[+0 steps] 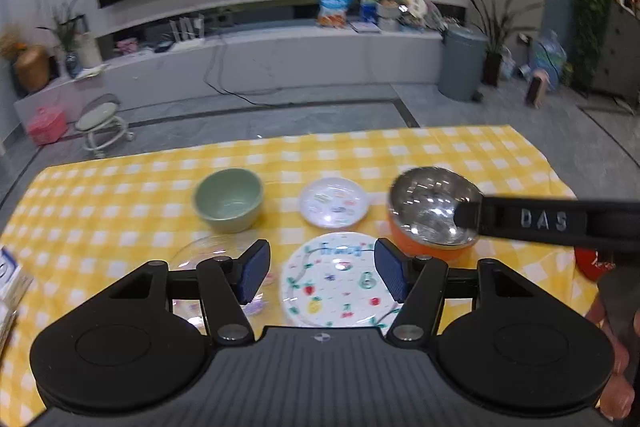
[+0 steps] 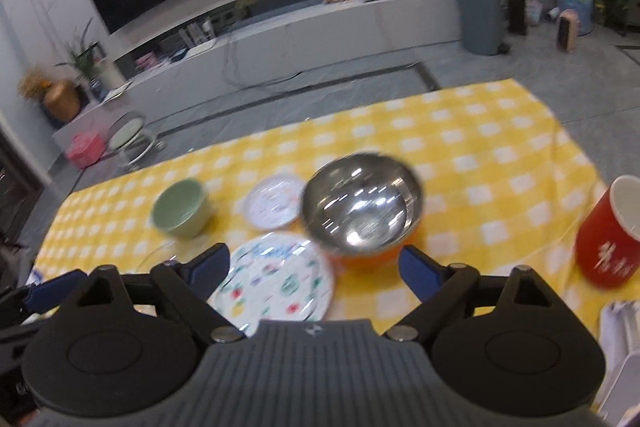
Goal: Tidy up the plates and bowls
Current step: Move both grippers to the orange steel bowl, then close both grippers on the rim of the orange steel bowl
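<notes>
A steel bowl (image 1: 434, 215) with an orange outside stands on the yellow checked cloth (image 1: 120, 211). A fruit-patterned plate (image 1: 336, 287) lies just ahead of my open left gripper (image 1: 322, 267), whose pads are empty. Behind it sit a small white plate (image 1: 334, 202) and a green bowl (image 1: 229, 199); a clear glass plate (image 1: 216, 255) lies at the left. My right gripper (image 2: 314, 263) is open, with the steel bowl (image 2: 360, 211) ahead between its fingers (image 2: 416, 267) and untouched. One right finger (image 1: 540, 219) reaches in over the bowl's rim.
A red cup (image 2: 612, 235) stands at the right of the cloth, with white items (image 2: 620, 347) below it. Packets (image 1: 8, 283) lie at the left edge. A hand (image 1: 616, 347) shows at the lower right. The table's far edge drops to a grey floor.
</notes>
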A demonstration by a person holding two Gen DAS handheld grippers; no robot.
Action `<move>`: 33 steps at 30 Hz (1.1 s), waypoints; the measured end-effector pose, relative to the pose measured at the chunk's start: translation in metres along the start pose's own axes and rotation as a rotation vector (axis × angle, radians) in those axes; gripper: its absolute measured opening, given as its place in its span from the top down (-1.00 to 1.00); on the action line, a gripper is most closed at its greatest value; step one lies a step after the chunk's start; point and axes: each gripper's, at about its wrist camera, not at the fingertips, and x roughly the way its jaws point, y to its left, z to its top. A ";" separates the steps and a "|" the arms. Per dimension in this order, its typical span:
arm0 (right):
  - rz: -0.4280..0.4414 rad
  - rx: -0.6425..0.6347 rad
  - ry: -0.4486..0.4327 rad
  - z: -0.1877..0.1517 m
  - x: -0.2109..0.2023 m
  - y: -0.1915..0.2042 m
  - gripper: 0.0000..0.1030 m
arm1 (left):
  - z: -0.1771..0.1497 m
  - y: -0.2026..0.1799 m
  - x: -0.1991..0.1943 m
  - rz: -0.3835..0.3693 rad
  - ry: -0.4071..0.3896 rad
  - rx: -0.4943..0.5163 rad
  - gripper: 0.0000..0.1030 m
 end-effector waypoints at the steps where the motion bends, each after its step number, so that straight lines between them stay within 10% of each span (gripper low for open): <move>1: -0.001 0.011 -0.006 0.004 0.004 -0.006 -0.72 | 0.003 -0.003 0.006 -0.022 0.002 -0.012 -0.34; 13: -0.061 0.101 0.002 0.028 0.065 -0.078 -0.71 | 0.028 -0.039 0.102 -0.054 0.112 -0.022 -0.36; 20: -0.013 0.151 0.067 0.016 0.106 -0.090 -0.32 | 0.026 -0.051 0.141 -0.026 0.159 -0.001 -0.36; 27: -0.061 0.138 0.062 0.002 0.124 -0.077 0.00 | 0.018 -0.049 0.161 -0.027 0.246 -0.023 -0.08; 30: -0.041 0.168 0.090 0.000 0.129 -0.081 0.24 | 0.015 -0.043 0.161 -0.063 0.255 -0.087 0.53; 33: -0.036 0.129 0.104 -0.002 0.132 -0.076 0.51 | 0.015 -0.044 0.160 -0.072 0.259 -0.112 0.72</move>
